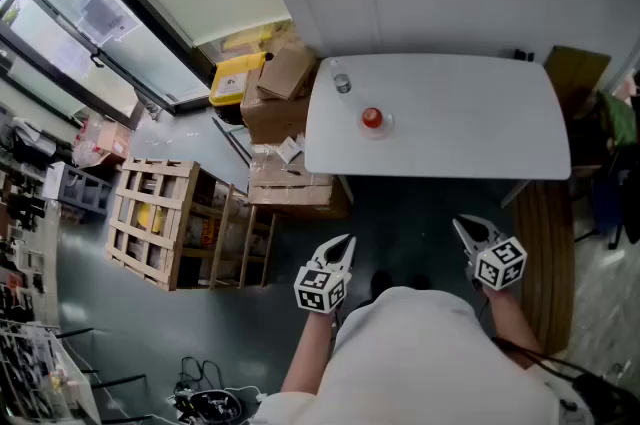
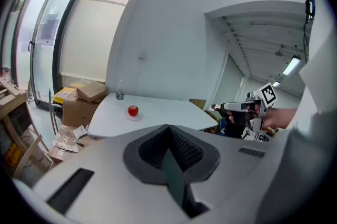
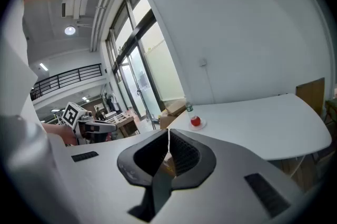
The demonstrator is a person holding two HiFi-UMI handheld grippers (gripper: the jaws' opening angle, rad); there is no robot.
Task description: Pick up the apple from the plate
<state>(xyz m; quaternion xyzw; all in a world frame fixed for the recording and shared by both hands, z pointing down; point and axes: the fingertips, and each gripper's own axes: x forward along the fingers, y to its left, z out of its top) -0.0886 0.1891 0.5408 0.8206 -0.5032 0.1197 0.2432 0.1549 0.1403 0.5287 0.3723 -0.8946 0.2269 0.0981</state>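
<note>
A red apple (image 1: 372,118) sits on a small pale plate (image 1: 385,126) on the left part of a white table (image 1: 470,123), which stands against the wall at the far side of the room. The plate is hard to make out against the tabletop; it looks like a shallow saucer barely wider than the fruit. A small clear bottle (image 1: 342,83) stands upright near the table's left back corner, close to the apple but apart from it.

The person stands well back from the table with both tools raised in front of the body and angled a little downward toward it. The left gripper (image 1: 345,242) has its jaws pressed together with nothing between them, and it is well apart from the table. The right gripper (image 1: 463,226) also has its jaws closed tip to tip and is empty, with the apple visible far beyond them in the right gripper view. Each gripper shows in the other's view, held by a hand at about the same height.

Left of the table, cardboard boxes (image 1: 285,73) are stacked on the floor beside a yellow bin (image 1: 238,78), and a slatted wooden crate (image 1: 150,218) stands nearer the person
</note>
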